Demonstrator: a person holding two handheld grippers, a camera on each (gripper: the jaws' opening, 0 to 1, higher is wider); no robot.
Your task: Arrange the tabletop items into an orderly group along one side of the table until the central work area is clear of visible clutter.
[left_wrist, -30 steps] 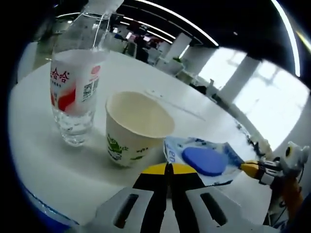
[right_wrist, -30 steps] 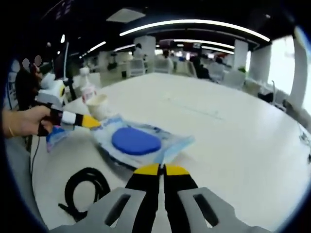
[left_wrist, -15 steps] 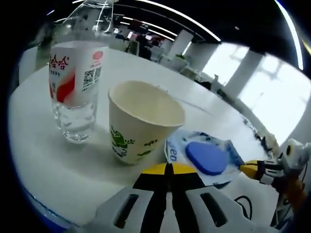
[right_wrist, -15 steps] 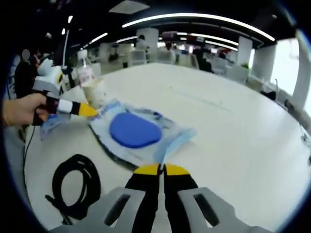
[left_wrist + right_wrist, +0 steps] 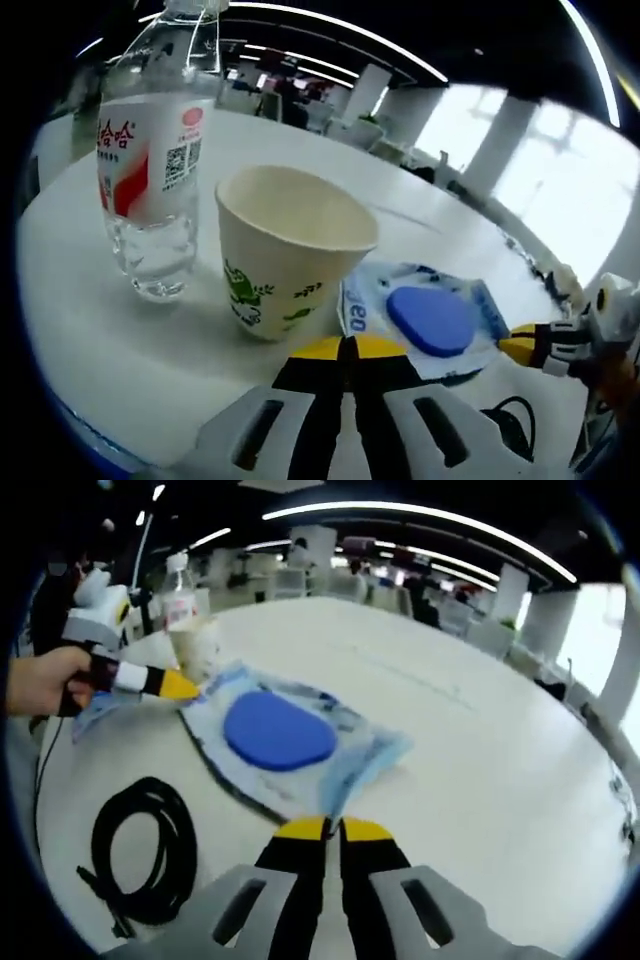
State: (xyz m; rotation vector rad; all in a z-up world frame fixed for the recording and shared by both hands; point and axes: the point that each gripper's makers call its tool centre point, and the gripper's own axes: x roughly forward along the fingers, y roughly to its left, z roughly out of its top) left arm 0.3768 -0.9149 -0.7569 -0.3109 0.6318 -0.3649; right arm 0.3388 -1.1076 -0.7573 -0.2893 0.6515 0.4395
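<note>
A blue-and-white wipes packet (image 5: 290, 740) with a blue oval lid sits slightly raised over the white table (image 5: 480, 780), with a dark shadow under its near edge. My right gripper (image 5: 333, 827) is shut on its near corner. My left gripper (image 5: 190, 688), held by a hand, is shut on the opposite edge. In the left gripper view my left gripper (image 5: 343, 345) meets the packet (image 5: 430, 320), and my right gripper (image 5: 503, 345) comes in from the right. A paper cup (image 5: 290, 250) and a clear water bottle (image 5: 150, 170) stand upright just beyond.
A coiled black cable (image 5: 140, 850) lies on the table left of my right gripper, close to the table edge. The cup (image 5: 195, 645) and bottle (image 5: 178, 600) stand behind the left gripper. Office desks and chairs lie beyond the table.
The packet has stayed at both sets of jaw tips while the views shifted. The right gripper view has drawn closer, so the packet and cable look larger. Cup and bottle have stayed put.
</note>
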